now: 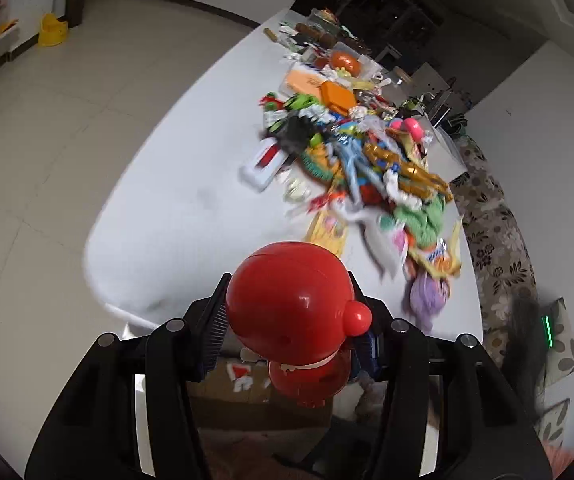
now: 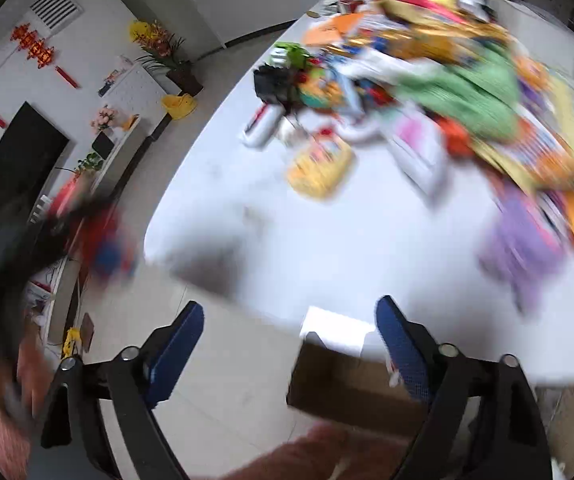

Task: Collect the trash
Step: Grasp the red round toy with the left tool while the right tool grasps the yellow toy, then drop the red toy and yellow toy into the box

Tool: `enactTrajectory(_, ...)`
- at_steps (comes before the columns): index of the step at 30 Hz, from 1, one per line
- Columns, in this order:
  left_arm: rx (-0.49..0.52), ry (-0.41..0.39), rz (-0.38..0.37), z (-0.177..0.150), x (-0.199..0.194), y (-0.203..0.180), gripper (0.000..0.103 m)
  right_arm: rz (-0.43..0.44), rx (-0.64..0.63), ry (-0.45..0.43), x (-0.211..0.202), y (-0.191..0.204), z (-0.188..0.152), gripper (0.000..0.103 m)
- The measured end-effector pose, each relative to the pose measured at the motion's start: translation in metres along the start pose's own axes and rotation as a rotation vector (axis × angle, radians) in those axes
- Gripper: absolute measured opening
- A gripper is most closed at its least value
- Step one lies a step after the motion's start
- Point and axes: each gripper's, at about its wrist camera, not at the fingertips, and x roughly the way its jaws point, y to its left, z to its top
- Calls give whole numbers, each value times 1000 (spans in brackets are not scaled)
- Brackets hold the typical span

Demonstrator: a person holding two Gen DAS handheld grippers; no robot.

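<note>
Now left gripper point(image 1: 291, 320) clenched round glossy red round-headed toy point(image 1: 291, 300); right gripper point(image 2: 291, 344) fingers released

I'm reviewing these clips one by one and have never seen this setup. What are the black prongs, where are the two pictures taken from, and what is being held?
No robot: a person holds a two-finger gripper in each hand, with a camera looking along the fingers. The left gripper clamps a red toy figure above a cardboard box. The right gripper is open and holds nothing. Both views face a white table carrying a pile of toys and wrappers.
</note>
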Motion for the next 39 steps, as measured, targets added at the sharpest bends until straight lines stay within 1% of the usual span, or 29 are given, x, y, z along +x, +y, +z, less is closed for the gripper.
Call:
enactTrajectory(1,-3,-3,5,-8,-9,5,52,-28,19,-1,16,6,19,84)
enactTrajectory(3,-5,-16,16,-17,-17,12,52,-90,69,-10,35,8,42,84)
enactTrajectory(5,-20,-16,11,-26,-24,19,52,-139,137,-6,56,6,65,79)
enactTrajectory(7,-46,-16,12,-34,-32,28,52,-208,155,4,74,5,83,79)
enactTrajectory(9,-50,-16,19,-40,-37,33,52,-265,155,24,87,8,92,78)
enactTrajectory(10,-49,-16,26,-44,-38,35,52,-275,158,49,96,7,97,70)
enactTrajectory(11,-45,-13,27,-46,-39,36,52,-276,162,68,103,5,99,58)
enactTrajectory(12,-43,-11,29,-47,-39,37,52,-281,164,80,106,3,100,52)
enactTrajectory(13,-44,-8,30,-49,-39,38,52,-276,165,76,107,2,100,48)
enactTrajectory(17,-36,2,13,-50,-34,38,52,-225,145,86,100,-3,93,47)
enactTrajectory(19,-20,13,-1,-49,-31,34,52,-194,122,74,84,-3,82,47)
enactTrajectory(21,1,28,-15,-49,-25,28,52,-160,100,66,65,-8,64,47)
enactTrajectory(23,37,57,-21,-51,-15,20,52,-99,90,65,47,-12,43,47)
enactTrajectory(25,66,100,-28,-57,-1,12,52,-62,91,71,31,-20,28,47)
enactTrajectory(26,79,120,-34,-61,5,8,52,-32,97,72,18,-27,15,47)
enactTrajectory(27,95,141,-39,-65,11,4,52,-17,100,72,11,-32,8,47)
enactTrajectory(28,122,173,-41,-73,20,-2,52,-2,102,73,-1,-39,-6,47)
enactTrajectory(30,156,220,-50,-87,31,-9,52,19,99,82,-16,-37,-27,47)
enactTrajectory(32,189,293,-54,-106,50,-15,52,20,99,100,-32,-47,-57,47)
enactTrajectory(35,231,399,-47,-136,84,-21,52,2,140,148,-45,-67,-106,47)
enactTrajectory(37,255,467,-45,-155,111,-24,52,-12,171,174,-40,-80,-127,47)
enactTrajectory(39,272,520,-44,-172,136,-23,52,-34,227,219,-25,-103,-155,47)
